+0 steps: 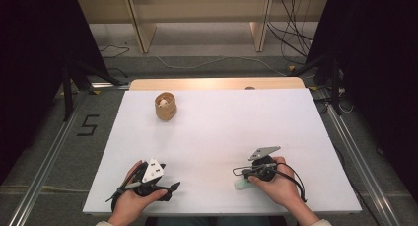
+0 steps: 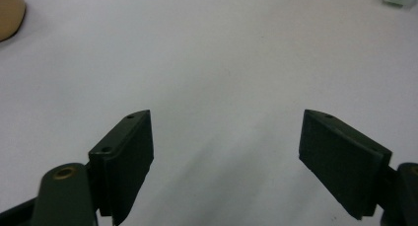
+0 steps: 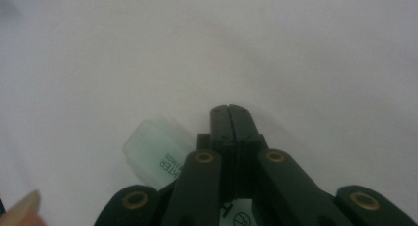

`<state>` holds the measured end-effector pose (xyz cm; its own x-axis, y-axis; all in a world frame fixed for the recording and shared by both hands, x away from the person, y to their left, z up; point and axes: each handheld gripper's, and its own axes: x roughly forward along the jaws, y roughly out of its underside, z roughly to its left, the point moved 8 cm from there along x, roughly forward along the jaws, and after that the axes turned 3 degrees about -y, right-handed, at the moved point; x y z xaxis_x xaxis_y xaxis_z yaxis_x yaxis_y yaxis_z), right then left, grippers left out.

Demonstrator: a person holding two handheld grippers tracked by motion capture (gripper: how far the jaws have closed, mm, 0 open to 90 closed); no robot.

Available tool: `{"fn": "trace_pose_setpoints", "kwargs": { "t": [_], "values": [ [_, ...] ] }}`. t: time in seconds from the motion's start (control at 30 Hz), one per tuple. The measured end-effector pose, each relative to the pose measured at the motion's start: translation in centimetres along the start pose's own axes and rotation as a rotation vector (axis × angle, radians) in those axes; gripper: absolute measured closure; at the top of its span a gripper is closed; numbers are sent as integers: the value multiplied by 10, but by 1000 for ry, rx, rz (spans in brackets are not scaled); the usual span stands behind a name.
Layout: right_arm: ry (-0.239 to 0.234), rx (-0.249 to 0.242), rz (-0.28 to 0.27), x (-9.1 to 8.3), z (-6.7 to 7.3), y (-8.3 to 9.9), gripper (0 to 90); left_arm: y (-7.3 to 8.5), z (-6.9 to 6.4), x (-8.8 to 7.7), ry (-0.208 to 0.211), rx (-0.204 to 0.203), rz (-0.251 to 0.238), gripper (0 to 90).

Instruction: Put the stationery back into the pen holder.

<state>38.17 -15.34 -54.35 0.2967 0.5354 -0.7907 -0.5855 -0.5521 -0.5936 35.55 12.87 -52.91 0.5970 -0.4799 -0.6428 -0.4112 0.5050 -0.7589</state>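
A white table (image 1: 217,132) carries few things: a small tan cup (image 1: 165,106) stands near the far edge, left of centre, with something pale inside that is too small to make out. At the near edge the person's left hand (image 1: 129,199) holds the left gripper (image 1: 173,186) low over the bare surface, its jaws spread wide with nothing between them — the left gripper view looks along them across white tabletop, with the cup's side at the upper left corner and a pale green object at the upper right corner. The right hand (image 1: 276,181) holds the right gripper (image 1: 236,171) on the near right side of the table. Its jaws are pressed together, tips meeting, and nothing sits between them. A small translucent pale green container (image 3: 155,154) with a printed label lies on the table just beside and partly beneath that gripper — whether it touches the jaws cannot be told.
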Motion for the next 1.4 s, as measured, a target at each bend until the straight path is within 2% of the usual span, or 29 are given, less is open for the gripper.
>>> {"fn": "trace_pose_setpoints", "kwargs": {
  "t": [0.1, 0.13, 0.2, 0.33, 0.47, 0.6, 0.73, 0.9, 1.0, 1.1, 1.23, 1.4],
  "values": [
    [-5, 4, -31, -1, 0, -1, 847, -2, -3, 1, 13, -15, -11, 208],
    [-3, 2, -52, -3, -1, -2, 820, -2, -4, 1, 19, -4, -7, 208],
    [19, 5, -94, -10, -5, -4, 762, -5, -8, 2, 30, -13, -14, 210],
    [68, 19, -204, -28, -23, -6, 610, -17, -22, 8, 71, -9, -19, 231],
    [113, 63, -256, -42, -41, 3, 514, -32, -44, 20, 133, 22, -10, 261],
    [150, 101, -270, -52, -53, 15, 477, -51, -71, 36, 206, 88, 8, 299],
    [171, 116, -289, -58, -60, 20, 456, -70, -96, 53, 266, 168, 50, 304],
    [184, 143, -293, -62, -65, 26, 434, -90, -121, 74, 317, 232, 78, 329],
    [191, 149, -297, -63, -68, 28, 429, -99, -133, 88, 329, 264, 94, 349],
    [198, 155, -307, -65, -70, 28, 426, -107, -145, 101, 349, 291, 107, 369],
    [207, 166, -309, -67, -73, 30, 421, -115, -156, 115, 363, 305, 137, 414],
    [215, 180, -315, -68, -77, 32, 415, -121, -163, 124, 376, 322, 158, 441]
  ]
}}
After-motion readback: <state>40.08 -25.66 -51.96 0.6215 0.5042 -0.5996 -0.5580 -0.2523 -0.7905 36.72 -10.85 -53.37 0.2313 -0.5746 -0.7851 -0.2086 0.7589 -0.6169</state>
